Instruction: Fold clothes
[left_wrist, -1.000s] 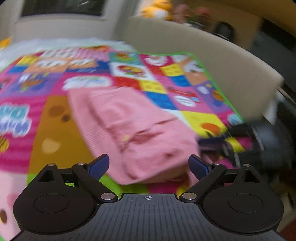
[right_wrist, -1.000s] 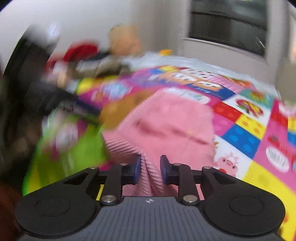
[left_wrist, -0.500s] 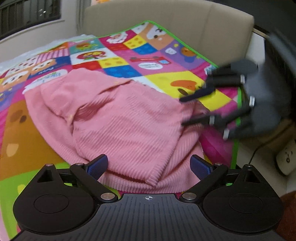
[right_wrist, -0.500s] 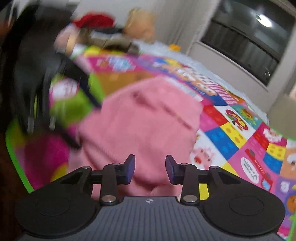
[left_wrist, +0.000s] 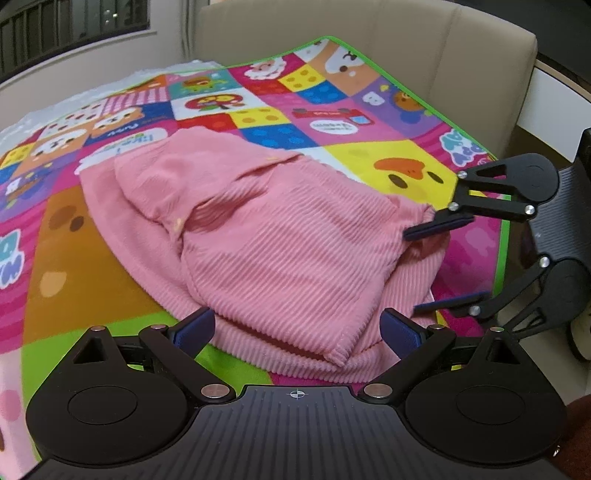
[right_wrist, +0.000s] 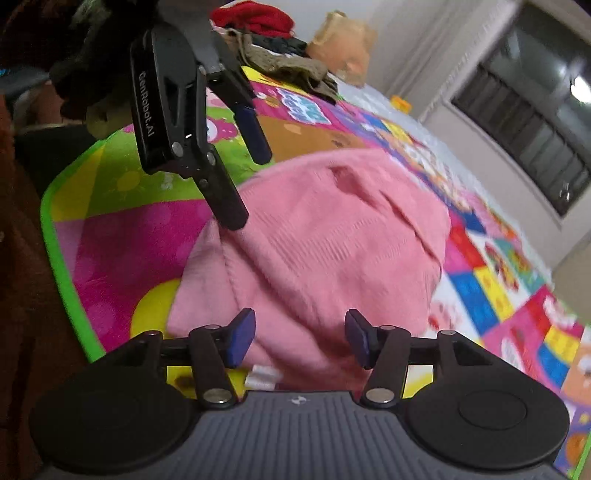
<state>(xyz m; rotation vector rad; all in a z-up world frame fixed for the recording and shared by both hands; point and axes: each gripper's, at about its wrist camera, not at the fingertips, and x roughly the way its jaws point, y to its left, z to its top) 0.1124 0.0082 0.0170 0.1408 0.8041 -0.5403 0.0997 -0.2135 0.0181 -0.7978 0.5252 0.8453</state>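
A pink ribbed sweater (left_wrist: 280, 236) lies folded on a colourful play mat (left_wrist: 332, 122); soft and floppy, likely best pinched at its hem corners; left gripper (left_wrist: 297, 330) jaws spread; right gripper (right_wrist: 299, 341) jaws opening, nothing pinched.

a pink ribbed knit garment (left_wrist: 288, 243) is seen lying on a bright patchwork play mat (left_wrist: 332, 122), near the mat's green-edged near corner. it is partly folded: one layer is laid over another, so that a doubled, rounded bundle is formed rather than a flat sheet. a raised fold line runs across its far half, where a smoother panel with small pale buttons is turned back. the near hem is bunched into a thick ribbed roll. in the right wrist view the garment (right_wrist: 332, 251) is shown blurred, mounded in the middle, with a dark slit-like crease near its far edge and a small white label at its near edge.
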